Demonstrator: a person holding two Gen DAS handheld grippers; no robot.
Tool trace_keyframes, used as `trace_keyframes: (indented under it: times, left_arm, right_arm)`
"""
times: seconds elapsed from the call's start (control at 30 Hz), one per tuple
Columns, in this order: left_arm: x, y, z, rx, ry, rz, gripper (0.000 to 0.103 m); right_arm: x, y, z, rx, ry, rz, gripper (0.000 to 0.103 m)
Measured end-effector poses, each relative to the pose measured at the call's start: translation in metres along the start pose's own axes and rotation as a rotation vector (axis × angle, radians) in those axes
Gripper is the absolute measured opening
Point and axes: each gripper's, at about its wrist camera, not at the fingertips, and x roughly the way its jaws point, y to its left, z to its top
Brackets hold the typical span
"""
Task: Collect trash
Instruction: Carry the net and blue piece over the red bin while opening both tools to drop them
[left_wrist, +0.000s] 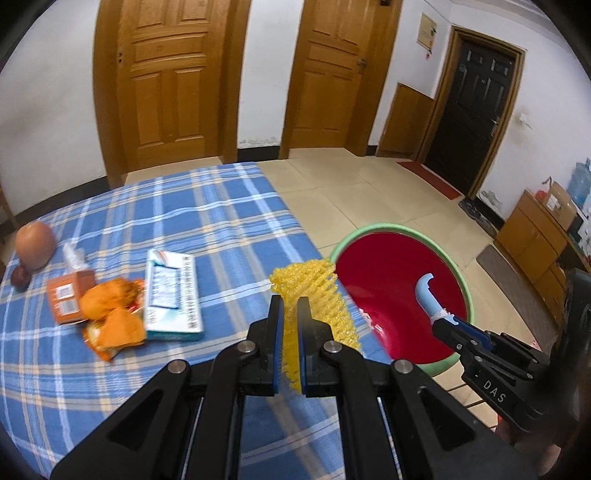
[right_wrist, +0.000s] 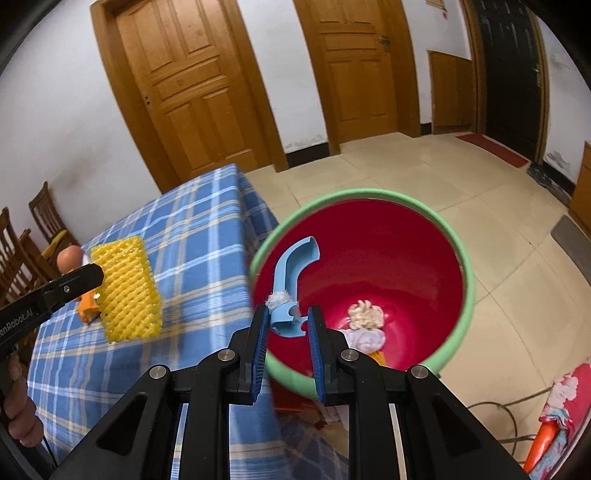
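Observation:
My left gripper (left_wrist: 290, 301) is shut on a yellow foam net (left_wrist: 317, 299) and holds it above the right edge of the table with the blue checked cloth (left_wrist: 184, 221); the net also shows in the right wrist view (right_wrist: 127, 291). My right gripper (right_wrist: 287, 314) holds a curved light blue plastic piece (right_wrist: 293, 280) between its pads, over the red bin with a green rim (right_wrist: 369, 266). That gripper and piece also show in the left wrist view (left_wrist: 430, 295). Crumpled tissue (right_wrist: 365, 325) lies in the bin.
On the cloth lie a white and teal box (left_wrist: 170, 295), orange wrappers (left_wrist: 110, 314), an orange carton (left_wrist: 66, 295), a small bottle (left_wrist: 72, 254), an apple (left_wrist: 35, 240) and a dark fruit (left_wrist: 19, 276). Wooden chairs (right_wrist: 33, 236) stand left. The bin (left_wrist: 399, 295) stands on the tiled floor.

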Motion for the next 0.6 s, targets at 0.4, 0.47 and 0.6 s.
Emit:
trace_keyframes:
  times: [0.4, 0.47, 0.6]
  left_arm:
    - [0.039, -0.039, 0.01, 0.062, 0.045, -0.034, 0.005]
    - [0.045, -0.043, 0.011, 0.067, 0.049, -0.041, 0.005]
    - [0.054, -0.052, 0.012, 0.08, 0.059, -0.054, 0.005]
  right_arm:
    - [0.013, -0.04, -0.001, 0.067, 0.023, -0.027, 0.022]
    - [0.014, -0.046, -0.001, 0.08, 0.022, -0.028, 0.023]
    - [0.015, -0.054, -0.003, 0.105, 0.021, -0.027, 0.023]
